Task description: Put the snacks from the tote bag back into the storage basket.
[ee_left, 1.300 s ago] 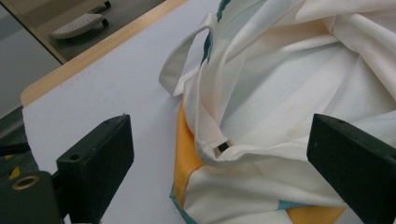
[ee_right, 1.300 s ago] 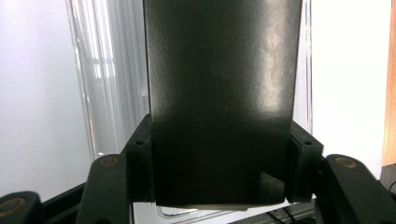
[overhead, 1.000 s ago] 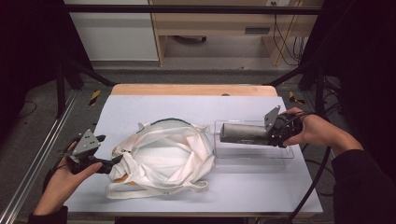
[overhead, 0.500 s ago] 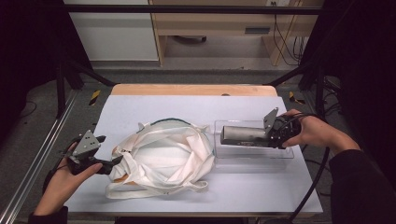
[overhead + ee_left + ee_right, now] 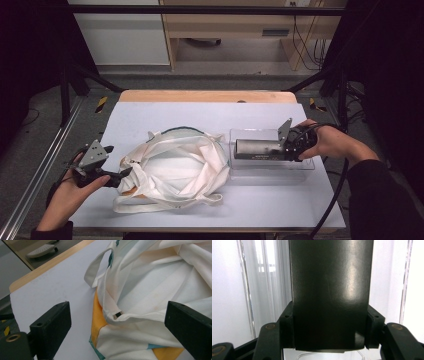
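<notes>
White cloth, a crumpled tote bag (image 5: 172, 172) with loose handles, lay on the pale table (image 5: 165, 112) left of centre, nearer the front edge than the back. Orange and teal patches showed on it in the left gripper view, along with a folded hem (image 5: 125, 317) at the bag's mouth. The left gripper (image 5: 120, 177) lay low at the bag's left side, towards the table's front-left corner, held by the person's left hand (image 5: 67, 192). Its jaws stood wide apart, one over bare table and one over the cloth, with the hem between them; the pads did not press on it.

On the right half of the table sat a clear plastic tray (image 5: 272, 172), close to the right edge. A dark box (image 5: 257, 149), long and matt, lay lengthwise over that tray. The right gripper (image 5: 282, 148) gripped the box's right end, its jaws at a middling width and its pads pressed against both sides of the box, as the right gripper view showed (image 5: 329, 335). The right hand (image 5: 330, 142) came in from the table's right edge. Whether the box rested on the tray's floor or hung just above it could not be told.
</notes>
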Available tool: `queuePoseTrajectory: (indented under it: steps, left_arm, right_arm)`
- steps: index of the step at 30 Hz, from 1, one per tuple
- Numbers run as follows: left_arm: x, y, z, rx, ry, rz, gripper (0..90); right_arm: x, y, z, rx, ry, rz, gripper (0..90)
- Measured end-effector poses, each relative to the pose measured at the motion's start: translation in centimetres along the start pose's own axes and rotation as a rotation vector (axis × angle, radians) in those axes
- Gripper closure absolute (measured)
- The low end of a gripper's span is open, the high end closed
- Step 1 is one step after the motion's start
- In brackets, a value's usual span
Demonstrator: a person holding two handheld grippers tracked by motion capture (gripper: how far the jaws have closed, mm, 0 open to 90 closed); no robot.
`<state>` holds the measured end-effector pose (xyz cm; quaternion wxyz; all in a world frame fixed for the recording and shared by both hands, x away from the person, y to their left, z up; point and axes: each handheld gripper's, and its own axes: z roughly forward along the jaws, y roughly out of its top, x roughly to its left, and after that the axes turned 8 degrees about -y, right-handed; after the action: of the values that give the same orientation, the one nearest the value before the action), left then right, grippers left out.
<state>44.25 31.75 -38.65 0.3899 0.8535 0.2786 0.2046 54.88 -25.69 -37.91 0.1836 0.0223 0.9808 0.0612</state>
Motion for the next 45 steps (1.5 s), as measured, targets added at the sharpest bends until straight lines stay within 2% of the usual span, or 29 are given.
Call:
queuePoseTrajectory:
  steps: [2, 7, 9, 10, 11, 18, 21, 22, 24, 39, 44, 45]
  left_arm:
    - [-0.1, 0.0, 0.0, 0.008, -0.007, -0.013, 7.0]
    - [-0.3, 0.0, 0.2, 0.011, -0.01, -0.009, 7.0]
    - [-0.2, 0.0, 0.3, 0.01, -0.01, 0.004, 7.0]
    - [-0.2, 0.0, 0.3, 0.011, -0.008, 0.005, 7.0]
    - [-0.3, 0.0, 0.3, 0.016, -0.013, -0.006, 7.0]
    - [-0.4, 0.1, 0.3, 0.017, -0.014, -0.002, 7.0]
    - [-0.5, 0.1, 0.4, 0.017, -0.016, -0.001, 7.0]
    - [-0.5, 0.1, 0.4, 0.018, -0.016, 0.0, 7.0]
    - [-0.5, 0.1, 0.4, 0.014, -0.013, 0.012, 7.0]
    - [-0.7, 0.2, 0.7, 0.02, -0.014, 0.021, 7.0]
    - [-0.8, 0.2, 0.7, 0.026, -0.019, 0.009, 7.0]
    - [-0.7, 0.2, 0.6, 0.019, -0.014, 0.02, 7.0]
  right_arm:
    - [0.1, 0.2, 0.1, 0.003, 0.004, 0.021, 42.9]
    - [0.1, 0.6, 0.3, 0.0, 0.01, 0.015, 42.9]
    - [0.0, 0.7, 0.4, 0.001, 0.009, -0.009, 42.9]
    - [0.2, 0.8, 0.5, 0.002, 0.012, 0.002, 42.9]
    - [0.1, 0.8, 0.5, 0.002, 0.013, -0.007, 42.9]
    - [0.3, 1.0, 0.9, 0.009, 0.02, -0.01, 42.9]
    - [0.3, 1.0, 0.9, 0.007, 0.025, -0.015, 42.9]
    - [0.2, 1.0, 1.0, 0.006, 0.021, -0.03, 42.9]
    - [0.4, 1.0, 1.0, 0.011, 0.022, -0.009, 42.9]
    - [0.2, 1.0, 1.4, 0.017, 0.027, -0.006, 42.8]
    - [0.3, 1.0, 1.3, 0.021, 0.031, 0.003, 42.8]
    - [0.3, 1.1, 1.3, 0.022, 0.031, 0.005, 42.7]
